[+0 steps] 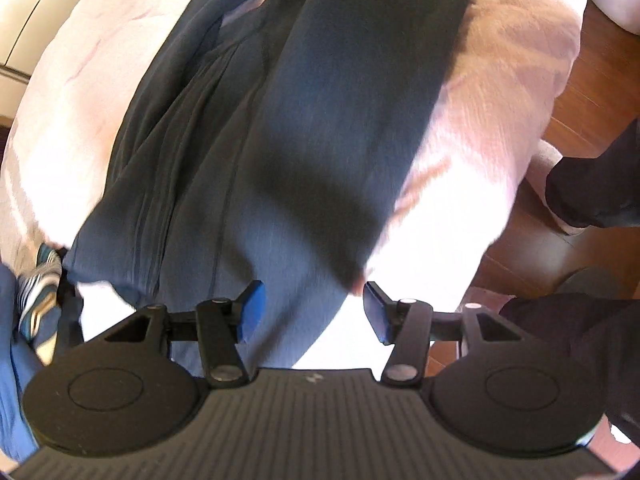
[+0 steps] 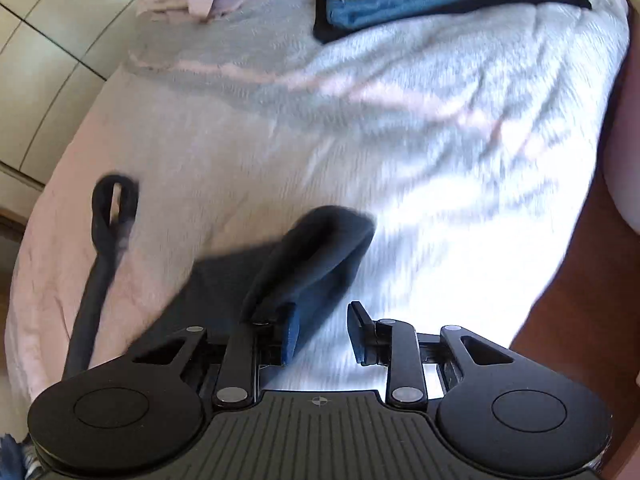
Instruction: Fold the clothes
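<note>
— How is the scene lit?
— Strong daylight is thrown across the pale bedspread (image 2: 460, 184); near the lower middle of both views it is blown out to pure white, and no weave can be read there.
— Are shadows seen?
— A hard-edged dark band is cast across the dark garment (image 1: 320, 184) in the left wrist view.
— Is the picture sharp?
— Motion blur is smeared over the cloth in both views, while the gripper bodies are rendered crisply.
— And the edges?
— Straight lines are bent by the fisheye, and the corners are cut off in black.
</note>
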The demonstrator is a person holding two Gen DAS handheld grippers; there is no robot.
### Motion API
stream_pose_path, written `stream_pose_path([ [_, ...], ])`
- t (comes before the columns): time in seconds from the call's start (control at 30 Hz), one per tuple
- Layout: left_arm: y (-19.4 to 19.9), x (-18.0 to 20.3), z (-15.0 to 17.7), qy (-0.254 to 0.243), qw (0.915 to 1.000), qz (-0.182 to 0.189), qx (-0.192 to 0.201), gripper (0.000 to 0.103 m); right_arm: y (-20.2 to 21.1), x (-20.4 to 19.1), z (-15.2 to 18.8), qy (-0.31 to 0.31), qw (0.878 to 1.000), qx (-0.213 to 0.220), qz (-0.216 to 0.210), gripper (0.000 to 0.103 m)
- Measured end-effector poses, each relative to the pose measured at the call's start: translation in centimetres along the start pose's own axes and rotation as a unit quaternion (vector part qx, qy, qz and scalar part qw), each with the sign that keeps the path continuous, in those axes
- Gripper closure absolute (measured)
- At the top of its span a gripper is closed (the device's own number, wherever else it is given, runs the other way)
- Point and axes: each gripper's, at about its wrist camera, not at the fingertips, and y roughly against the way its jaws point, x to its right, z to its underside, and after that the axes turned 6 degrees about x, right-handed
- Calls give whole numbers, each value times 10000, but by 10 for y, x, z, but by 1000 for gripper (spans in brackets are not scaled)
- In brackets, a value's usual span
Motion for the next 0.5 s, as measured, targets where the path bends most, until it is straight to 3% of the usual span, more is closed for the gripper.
stream_pose_path([
  [0.1,10,-3,23,207,9997,-81,-39,53,5,-23,16,170,9997,-126,-133,58],
  [0.23,25,-7,56,459,9983,-350,-90,52,-3,-53,36,489,9976,-321,-366,55],
  [0.3,24,-4,70,277,9982,-526,-91,52,-7,-68,47,615,9965,-415,-373,55],
  [0.33,23,-2,77,135,9979,-625,-74,52,-8,-76,52,680,9959,-461,-388,55],
  [0.4,19,14,87,-642,9935,-933,129,52,-11,-94,64,840,9938,-561,-455,54],
  [0.5,9,34,95,-1661,9764,-1299,459,53,-19,-120,86,1133,9887,-780,-592,54],
])
